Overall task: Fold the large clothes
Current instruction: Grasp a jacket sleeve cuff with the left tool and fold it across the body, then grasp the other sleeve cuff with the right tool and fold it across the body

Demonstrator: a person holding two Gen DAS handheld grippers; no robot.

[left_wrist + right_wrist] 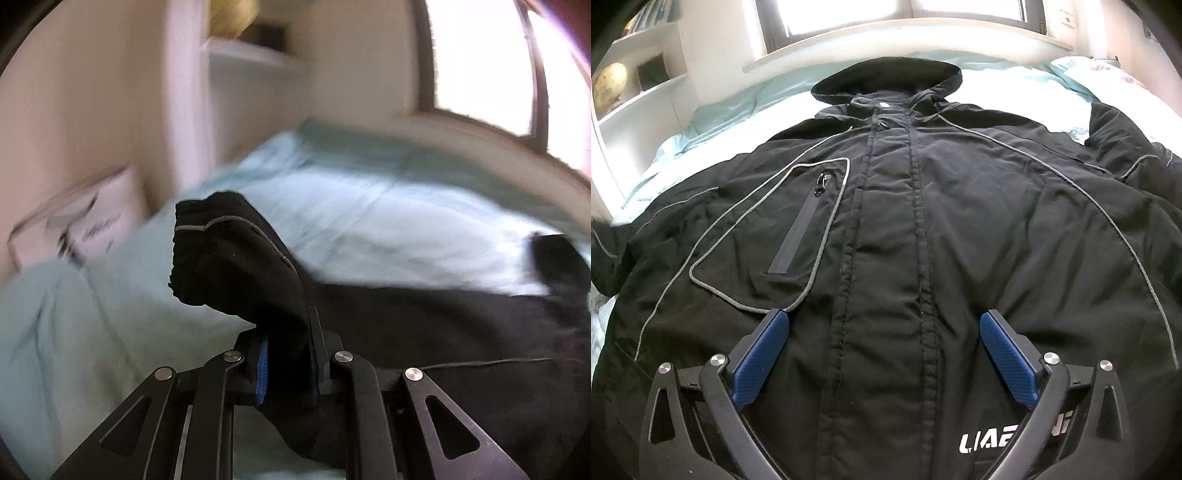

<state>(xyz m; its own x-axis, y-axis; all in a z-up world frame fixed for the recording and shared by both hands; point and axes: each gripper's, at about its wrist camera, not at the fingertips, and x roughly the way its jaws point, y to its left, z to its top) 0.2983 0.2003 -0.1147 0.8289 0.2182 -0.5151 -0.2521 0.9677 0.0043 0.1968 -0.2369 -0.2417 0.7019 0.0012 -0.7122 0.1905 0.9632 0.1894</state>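
Observation:
A black hooded jacket with grey piping lies front up on a bed, hood toward the window. My right gripper is open just above its lower front, one blue pad on each side of the zip placket. My left gripper is shut on the jacket's left sleeve and holds the cuff end up off the bed; the rest of the jacket trails to the right. The left wrist view is blurred.
The bed has a pale teal sheet. A white box sits at its left edge by the wall. White shelves stand at the left, a window sill runs behind the bed, and a pillow lies at the far right.

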